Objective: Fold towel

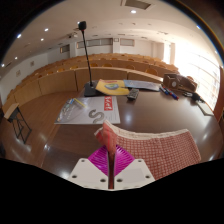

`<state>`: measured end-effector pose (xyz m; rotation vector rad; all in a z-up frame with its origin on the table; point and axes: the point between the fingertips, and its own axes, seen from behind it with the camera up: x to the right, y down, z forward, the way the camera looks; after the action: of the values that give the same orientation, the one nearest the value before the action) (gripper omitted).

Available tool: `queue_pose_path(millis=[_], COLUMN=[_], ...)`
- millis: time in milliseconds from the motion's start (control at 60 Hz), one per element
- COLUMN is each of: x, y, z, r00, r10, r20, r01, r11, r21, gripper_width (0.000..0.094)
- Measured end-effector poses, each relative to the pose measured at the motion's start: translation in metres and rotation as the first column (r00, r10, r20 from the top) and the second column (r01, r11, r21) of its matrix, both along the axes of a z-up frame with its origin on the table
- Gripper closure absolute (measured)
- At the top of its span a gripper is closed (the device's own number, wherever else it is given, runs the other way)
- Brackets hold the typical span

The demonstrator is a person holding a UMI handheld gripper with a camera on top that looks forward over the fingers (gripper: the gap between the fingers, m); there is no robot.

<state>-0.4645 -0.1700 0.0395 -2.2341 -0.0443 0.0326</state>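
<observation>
Both jaws pinched shut on checked towel [160, 152]; towel spreads right across table [60, 140].

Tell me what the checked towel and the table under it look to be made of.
Checked towel: seemingly woven cloth, matte, with a red-and-white grid and a soft, draping edge; the gripper has its pink pads closed on one corner. Table: likely varnished wood or laminate, dark brown and glossy, reflecting the ceiling lights.

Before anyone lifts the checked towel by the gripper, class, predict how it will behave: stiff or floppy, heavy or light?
Probably floppy: the checked towel lies flat on the table with soft edges, so its free part would likely droop. Probably light, since it looks thin. The gripper appears to pinch its near edge between the pink pads, so a corner lift may drag the rest across the table.
</observation>
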Motion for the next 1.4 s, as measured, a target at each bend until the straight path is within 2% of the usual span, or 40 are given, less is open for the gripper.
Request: queue_pose_path(millis=[83,183,300,383,417,450,550,600,617,783,967,1083,1233,1400], x=[-0.015,0.003,0.074,0.137,0.162,0.181,0.237,0.253,0.257,0.252,0.214,0.202,0.187,0.174], y=[-0.009,-0.012,-0.003,0.003,0.003,0.007,0.005,0.002,0.002,-0.008,-0.029,-0.051,-0.095,-0.163], z=[0.044,0.092,0.105,0.076,0.062,0.049,0.028,0.028,0.030,0.041,0.057,0.079,0.110,0.122], r00=[0.989,0.968,0.972,0.981,0.985,0.988,0.990,0.990,0.990,0.998,0.999,0.998,0.998,0.992], r10=[0.040,0.051,-0.008,-0.076,-0.082,-0.099,-0.142,-0.139,-0.138,-0.041,0.044,0.037,-0.011,-0.076], r20=[-0.139,-0.244,-0.235,-0.180,-0.153,-0.118,-0.007,0.021,0.029,0.056,0.031,0.048,0.060,0.102], r01=[-0.034,-0.026,0.040,0.094,0.095,0.107,0.142,0.138,0.137,0.038,-0.046,-0.042,0.003,0.062], r11=[0.998,0.994,0.991,0.991,0.992,0.992,0.989,0.990,0.990,0.998,0.997,0.994,0.990,0.988], r21=[0.045,0.103,0.131,0.095,0.081,0.061,0.029,0.038,0.043,0.055,0.063,0.097,0.142,0.140], gripper_width=[0.0896,0.0896,0.0891,0.0859,0.0788,0.0672,0.0220,0.0084,0.0070,0.0089,0.0081,0.0081,0.0083,0.0084])
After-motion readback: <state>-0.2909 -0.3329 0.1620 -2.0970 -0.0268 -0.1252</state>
